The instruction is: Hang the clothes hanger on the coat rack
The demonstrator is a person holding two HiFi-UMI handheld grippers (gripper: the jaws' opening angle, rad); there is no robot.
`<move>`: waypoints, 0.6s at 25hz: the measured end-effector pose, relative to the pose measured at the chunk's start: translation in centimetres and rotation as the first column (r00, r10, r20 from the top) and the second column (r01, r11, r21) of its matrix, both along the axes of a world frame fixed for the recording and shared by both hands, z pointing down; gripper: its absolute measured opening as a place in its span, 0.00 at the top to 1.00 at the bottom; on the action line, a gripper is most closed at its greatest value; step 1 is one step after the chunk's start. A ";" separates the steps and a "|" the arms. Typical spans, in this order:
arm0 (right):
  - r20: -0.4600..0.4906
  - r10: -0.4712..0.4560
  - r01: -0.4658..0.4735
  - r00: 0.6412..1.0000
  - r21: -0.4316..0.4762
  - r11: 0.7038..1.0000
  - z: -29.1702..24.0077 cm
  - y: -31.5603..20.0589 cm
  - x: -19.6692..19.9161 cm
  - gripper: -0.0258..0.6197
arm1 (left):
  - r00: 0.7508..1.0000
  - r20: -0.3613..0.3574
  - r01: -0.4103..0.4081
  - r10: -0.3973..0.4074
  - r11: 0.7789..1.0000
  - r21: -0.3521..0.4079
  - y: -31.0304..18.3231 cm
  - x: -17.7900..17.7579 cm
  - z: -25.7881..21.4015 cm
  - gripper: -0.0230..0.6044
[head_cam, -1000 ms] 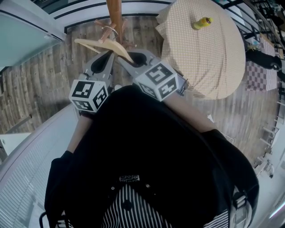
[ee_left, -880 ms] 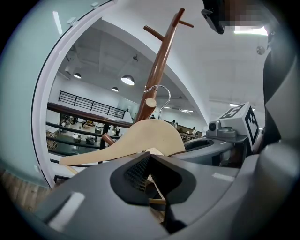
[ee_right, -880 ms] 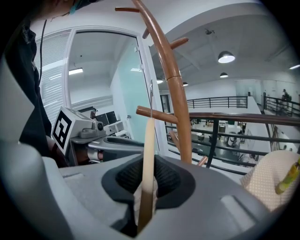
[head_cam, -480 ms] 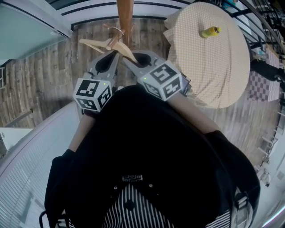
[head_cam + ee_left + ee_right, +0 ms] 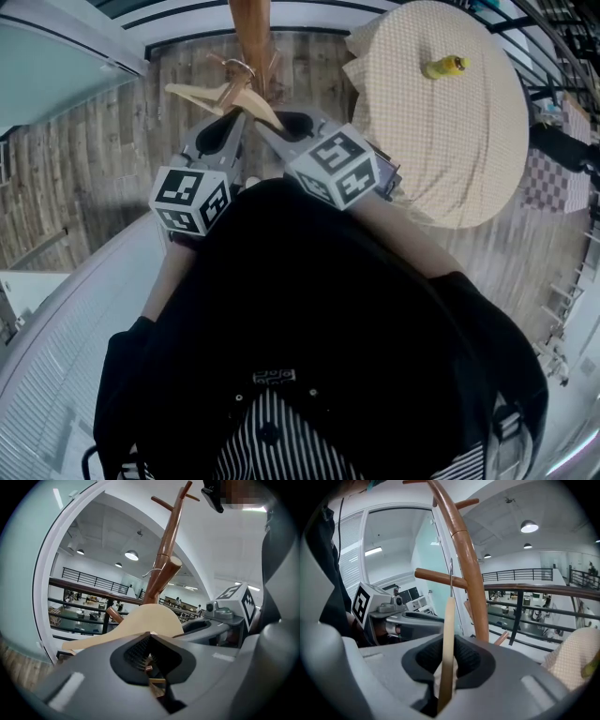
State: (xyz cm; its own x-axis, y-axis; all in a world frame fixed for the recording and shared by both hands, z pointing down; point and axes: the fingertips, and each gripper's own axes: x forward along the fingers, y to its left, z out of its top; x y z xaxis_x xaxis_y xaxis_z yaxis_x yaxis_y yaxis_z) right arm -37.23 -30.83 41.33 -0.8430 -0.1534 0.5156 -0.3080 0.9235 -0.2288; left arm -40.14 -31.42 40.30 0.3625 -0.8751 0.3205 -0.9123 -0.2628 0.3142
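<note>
One hanger (image 5: 201,93), one coat rack (image 5: 248,21), two tools (image 5: 150,662) (image 5: 445,667)

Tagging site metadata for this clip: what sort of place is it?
Probably an indoor mezzanine in a large office or lab building. A railing overlooks a big open hall, and round ceiling lamps hang overhead. The wood-plank floor holds a coat rack and a cloth-covered table.

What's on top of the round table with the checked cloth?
One small yellow object lies on the cloth, near the far side. The right gripper and the arm behind it cover the cloth's near-left edge, so anything there is hidden.
</note>
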 end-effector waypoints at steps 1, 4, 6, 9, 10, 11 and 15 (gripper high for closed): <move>-0.006 -0.001 0.001 1.000 -0.002 1.000 0.4 -0.2 0.0 0.87 | 1.000 -0.003 0.003 -0.003 1.000 -0.005 -0.1 -0.1 0.3 0.96; -0.022 -0.005 0.004 1.000 -0.013 1.000 1.5 -0.5 -0.1 0.87 | 1.000 -0.008 0.006 -0.006 1.000 -0.017 -0.4 -0.4 1.2 0.96; -0.033 -0.013 0.012 0.999 -0.013 1.000 2.0 -0.8 -0.1 0.87 | 1.000 -0.011 0.004 -0.004 1.000 -0.028 -0.8 -0.4 1.6 0.96; -0.041 -0.024 0.023 0.999 -0.022 0.999 2.1 -1.6 0.3 0.87 | 1.000 -0.024 0.007 -0.008 0.999 -0.046 -1.8 0.2 1.7 0.96; -0.044 -0.027 0.026 0.999 -0.029 0.999 2.1 -1.8 0.4 0.87 | 0.999 -0.032 0.011 -0.013 0.999 -0.050 -2.0 0.3 1.7 0.96; -0.048 -0.030 0.028 0.998 -0.034 0.999 2.2 -1.9 0.4 0.87 | 0.999 -0.041 0.016 -0.018 0.998 -0.053 -2.1 0.4 1.8 0.96; -0.071 -0.048 0.045 0.996 -0.035 0.998 3.2 -1.8 0.8 0.87 | 0.997 -0.062 0.035 -0.040 0.996 -0.084 -2.0 0.6 2.6 0.96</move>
State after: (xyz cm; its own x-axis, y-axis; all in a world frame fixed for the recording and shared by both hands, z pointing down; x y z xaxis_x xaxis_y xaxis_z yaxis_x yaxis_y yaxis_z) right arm -36.47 -32.59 44.57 -0.8094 -0.0965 0.5792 -0.2816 0.9294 -0.2387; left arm -39.52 -33.38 42.91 0.3519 -0.8598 0.3700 -0.8985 -0.1995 0.3910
